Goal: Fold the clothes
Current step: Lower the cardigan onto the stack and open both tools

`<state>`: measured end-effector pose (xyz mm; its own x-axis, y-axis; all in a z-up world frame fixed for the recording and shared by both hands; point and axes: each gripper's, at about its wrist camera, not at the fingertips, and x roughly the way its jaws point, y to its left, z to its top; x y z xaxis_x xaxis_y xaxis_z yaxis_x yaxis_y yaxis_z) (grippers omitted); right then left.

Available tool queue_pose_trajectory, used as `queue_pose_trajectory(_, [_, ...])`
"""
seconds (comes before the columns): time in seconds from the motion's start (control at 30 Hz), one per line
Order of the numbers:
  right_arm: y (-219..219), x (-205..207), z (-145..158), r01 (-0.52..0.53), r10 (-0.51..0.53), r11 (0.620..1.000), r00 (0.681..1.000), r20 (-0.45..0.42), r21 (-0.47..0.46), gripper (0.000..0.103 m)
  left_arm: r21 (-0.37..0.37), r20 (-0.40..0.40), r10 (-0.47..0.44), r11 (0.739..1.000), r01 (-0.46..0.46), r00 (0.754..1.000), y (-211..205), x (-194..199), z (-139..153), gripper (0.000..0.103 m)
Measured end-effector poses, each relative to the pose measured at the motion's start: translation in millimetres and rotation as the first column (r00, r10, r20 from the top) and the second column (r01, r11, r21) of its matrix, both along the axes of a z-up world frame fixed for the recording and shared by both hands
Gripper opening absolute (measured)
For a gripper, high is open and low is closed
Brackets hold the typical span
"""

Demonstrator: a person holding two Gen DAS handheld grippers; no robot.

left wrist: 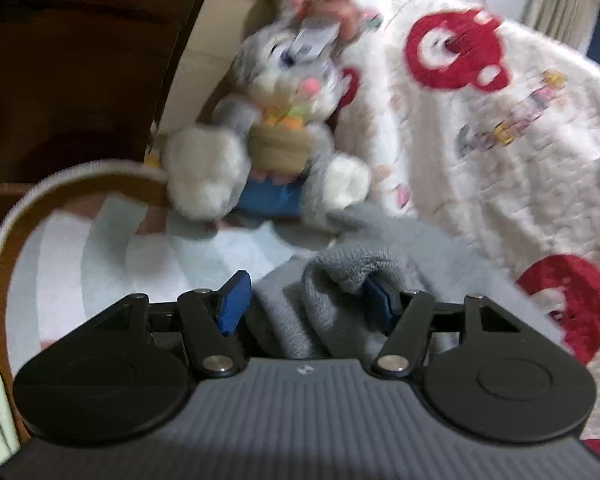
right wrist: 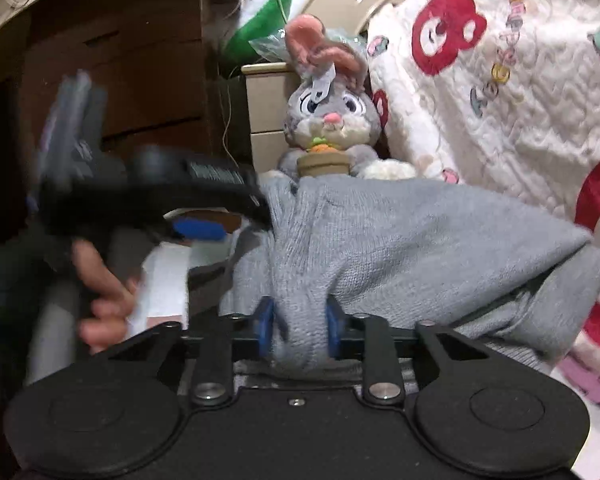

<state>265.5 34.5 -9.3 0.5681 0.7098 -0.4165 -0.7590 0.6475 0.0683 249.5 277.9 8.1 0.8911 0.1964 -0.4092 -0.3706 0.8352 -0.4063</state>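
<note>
While blur softens most of the left wrist view, these lines hold:
Left gripper (left wrist: pixel 308 300): jaws spread wide; the grey knit sweater (left wrist: pixel 340 292) bunches between them and drapes over the right blue pad (left wrist: pixel 380 304), while the left pad (left wrist: pixel 233 303) stands bare, apart from the cloth. Released, not pinching.
Hidden: the sweater's lower part runs under the gripper body; its full outline cannot be made out.
At 12 o'clock: a grey plush rabbit (left wrist: pixel 276 92) with a paper tag across its face, smeared by motion.
At 2 o'clock: a white quilt with red bear prints (left wrist: pixel 480 128), cut off by the frame edge.
At 9 o'clock: a curved brown-edged rug (left wrist: pixel 100 248), bare and open to the left of the sweater.

Right wrist view:
Right gripper (right wrist: pixel 300 326): clenched on a fold of the grey knit sweater (right wrist: pixel 380 240), cloth squeezed between both blue pads.
Sweater: stretches from 6 o'clock up to 11 o'clock, where the left gripper (right wrist: pixel 204 216) meets its far edge; that gripper is blurred.
Hand (right wrist: pixel 100 296): at 9 o'clock, partly cut off by dark shadow.
Plush rabbit (right wrist: pixel 328 112): 12 o'clock, lower body hidden behind the sweater.
Quilt (right wrist: pixel 520 80): fills 1 to 4 o'clock, close beside the sweater.
</note>
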Motion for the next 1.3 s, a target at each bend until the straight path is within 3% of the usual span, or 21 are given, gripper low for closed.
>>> queue_pose_trajectory(0.13, [-3, 0, 1, 0.002, 0.0, 0.999, 0.999, -0.035, 0.04, 0.029, 0.013, 0.147, -0.04, 0.999, 0.038, 0.988, -3, -16, 29, 0.062])
queue_pose_trajectory(0.2, [-6, 1, 1, 0.0, 0.004, 0.998, 0.999, -0.053, 0.062, 0.029, -0.004, 0.19, -0.121, 0.992, 0.124, 0.974, -6, -12, 30, 0.062])
queue_pose_trajectory(0.27, [-10, -1, 2, -0.022, 0.027, 0.996, 0.998, -0.057, 0.09, 0.032, -0.016, 0.11, -0.206, 0.978, 0.209, 0.972, -14, 10, 17, 0.063])
queue_pose_trajectory(0.33, [-14, -4, 3, -0.042, 0.049, 0.993, 0.997, -0.06, 0.106, 0.04, 0.05, 0.006, -0.153, 0.987, 0.153, 0.988, -28, 26, -3, 0.061])
queue_pose_trajectory(0.4, [-20, -6, 6, -0.061, 0.068, 0.992, 0.996, -0.063, 0.111, 0.044, 0.223, -0.085, -0.077, 0.97, 0.094, 0.993, -47, 34, -17, 0.064])
queue_pose_trajectory(0.5, [-35, -10, 12, -0.043, 0.051, 0.988, 0.997, -0.054, 0.146, 0.044, 0.24, -0.087, -0.062, 0.967, 0.081, 0.994, -52, 35, -16, 0.064])
queue_pose_trajectory(0.63, [-33, -16, 8, 0.041, -0.044, 0.99, 0.999, 0.019, 0.137, 0.044, 0.205, -0.087, -0.069, 0.975, 0.085, 0.994, -44, 33, -18, 0.064])
queue_pose_trajectory(0.77, [-11, -11, -16, -0.089, 0.087, 0.996, 0.987, -0.139, -0.011, 0.043, 0.138, -0.084, -0.076, 0.987, 0.087, 0.994, -34, 29, -14, 0.068])
queue_pose_trajectory(0.87, [-15, -25, -29, -0.121, 0.123, 0.992, 0.974, -0.191, 0.023, 0.043, 0.047, -0.084, -0.107, 0.993, 0.111, 0.991, -29, 26, -11, 0.07])
queue_pose_trajectory(0.97, [-31, -27, -33, -0.024, 0.028, 0.999, 0.971, -0.236, 0.021, 0.048, 0.008, -0.104, -0.146, 0.989, 0.148, 0.984, -33, 17, -9, 0.074])
queue_pose_trajectory(1.1, [-65, -34, -26, 0.192, -0.194, 0.981, 0.955, -0.226, -0.032, 0.05, 0.006, -0.139, -0.147, 0.989, 0.149, 0.979, -46, -4, -10, 0.074])
queue_pose_trajectory(1.3, [-107, -71, -9, 0.307, -0.304, 0.952, 0.933, -0.192, -0.016, 0.061, 0.046, -0.214, -0.176, 0.981, 0.19, 0.961, -75, -51, -5, 0.075])
